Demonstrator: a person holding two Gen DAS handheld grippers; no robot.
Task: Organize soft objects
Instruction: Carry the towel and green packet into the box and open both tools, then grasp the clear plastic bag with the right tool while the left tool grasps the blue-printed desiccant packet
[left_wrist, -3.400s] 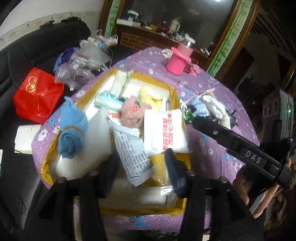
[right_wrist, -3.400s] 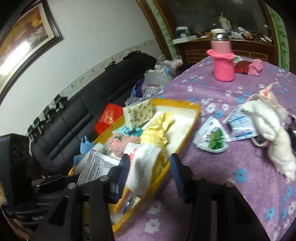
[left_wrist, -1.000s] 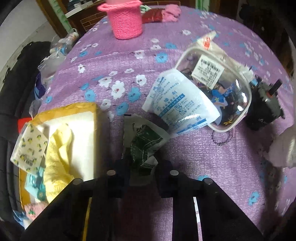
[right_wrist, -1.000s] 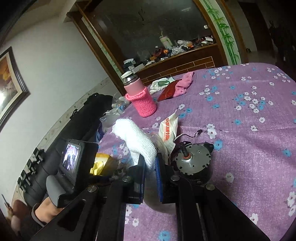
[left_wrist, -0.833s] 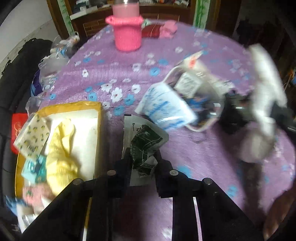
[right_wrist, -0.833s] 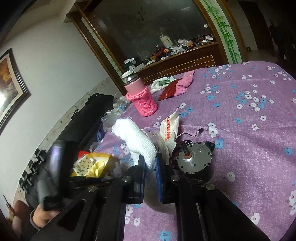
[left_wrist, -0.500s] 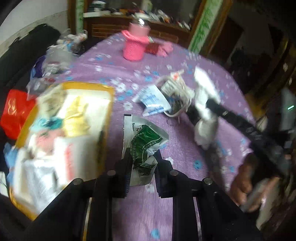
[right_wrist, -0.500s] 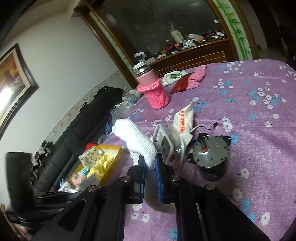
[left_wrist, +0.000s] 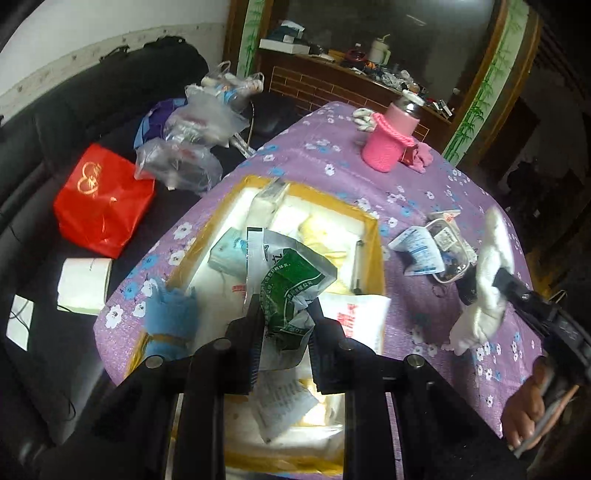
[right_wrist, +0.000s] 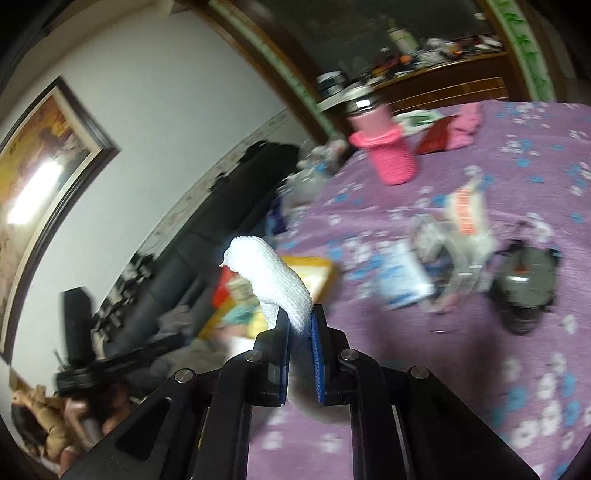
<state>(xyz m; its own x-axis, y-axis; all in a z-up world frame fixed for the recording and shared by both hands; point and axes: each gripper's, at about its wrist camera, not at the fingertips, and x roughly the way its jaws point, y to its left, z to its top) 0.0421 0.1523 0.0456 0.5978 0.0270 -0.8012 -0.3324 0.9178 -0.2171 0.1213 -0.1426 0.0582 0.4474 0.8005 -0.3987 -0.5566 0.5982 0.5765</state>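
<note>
My left gripper is shut on a green and white foil packet and holds it above the yellow-rimmed box, which holds several soft items: a yellow cloth, a teal tissue pack, a blue cloth and white packets. My right gripper is shut on a white towel, lifted above the purple table. In the left wrist view the towel hangs from the right gripper at the right of the box.
A pink knitted bottle stands at the back of the table. A clear pouch, a blue and white packet and a grey motor lie right of the box. A black sofa holds a red bag and plastic bags.
My left gripper has carried the green packet from the table to over the box. My right gripper has lifted the white towel and swung toward the box.
</note>
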